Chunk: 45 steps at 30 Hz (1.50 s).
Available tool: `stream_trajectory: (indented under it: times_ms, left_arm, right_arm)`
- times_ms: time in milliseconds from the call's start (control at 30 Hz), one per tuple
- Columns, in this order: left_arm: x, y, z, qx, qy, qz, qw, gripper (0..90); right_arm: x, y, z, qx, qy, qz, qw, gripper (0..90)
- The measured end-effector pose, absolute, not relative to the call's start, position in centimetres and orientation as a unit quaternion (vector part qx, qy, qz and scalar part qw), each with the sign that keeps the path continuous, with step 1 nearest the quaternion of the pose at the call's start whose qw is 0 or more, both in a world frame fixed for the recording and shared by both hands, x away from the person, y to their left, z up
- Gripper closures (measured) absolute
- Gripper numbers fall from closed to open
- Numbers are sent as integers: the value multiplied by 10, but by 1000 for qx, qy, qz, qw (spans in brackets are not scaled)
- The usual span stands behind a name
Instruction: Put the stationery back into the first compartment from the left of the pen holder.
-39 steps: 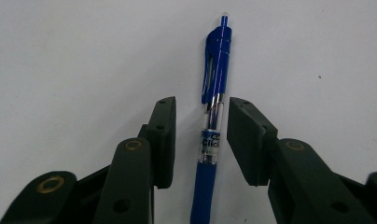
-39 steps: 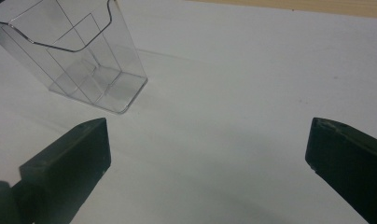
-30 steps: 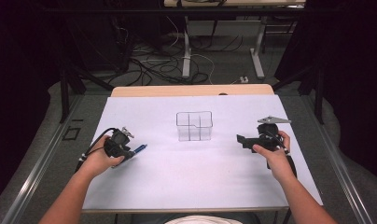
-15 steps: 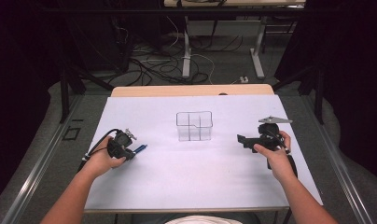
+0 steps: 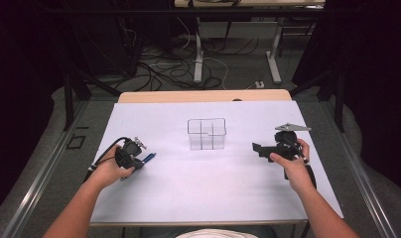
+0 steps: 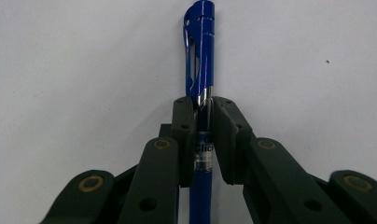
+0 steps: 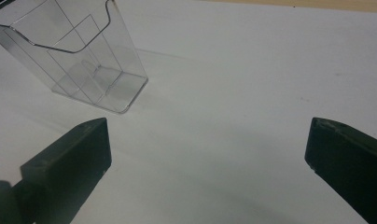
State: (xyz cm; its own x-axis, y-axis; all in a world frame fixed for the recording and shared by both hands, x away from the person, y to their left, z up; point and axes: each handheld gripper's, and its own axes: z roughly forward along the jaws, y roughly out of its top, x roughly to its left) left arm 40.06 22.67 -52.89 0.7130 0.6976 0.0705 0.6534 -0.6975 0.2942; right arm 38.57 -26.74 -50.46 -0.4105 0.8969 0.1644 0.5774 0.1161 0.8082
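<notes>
We see the left hand-held gripper (image 5: 139, 159) clamped on a blue pen (image 6: 199, 70), its capped end jutting past the jaw tips just above the white table (image 5: 198, 198), well to the left of the clear divided holder (image 5: 206, 133). The right hand-held gripper (image 5: 260, 149) hovers to the right of that holder, jaws spread wide and holding nothing.

On the table (image 5: 198, 198), the holder (image 5: 206, 134) stands in the middle; the pen (image 5: 148, 158) lies at near left of it.
</notes>
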Motion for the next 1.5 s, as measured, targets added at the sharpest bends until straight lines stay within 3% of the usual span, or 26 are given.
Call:
stream_trajectory:
  times_ms: [600, 1133, 1500]
  left_arm:
    - [392, 225, -500, 911, 366, 113, 153, 795]
    - [375, 214, -475, 884, 313, 217, 269, 795]
    - [353, 201, -454, 848, 249, 325, 337, 795]
  right_arm:
    - [385, -268, -503, 501, 727, 425, 201, 6]
    - [384, -266, -504, 505, 725, 426, 195, 8]
    - [385, -265, -505, 504, 726, 425, 196, 8]
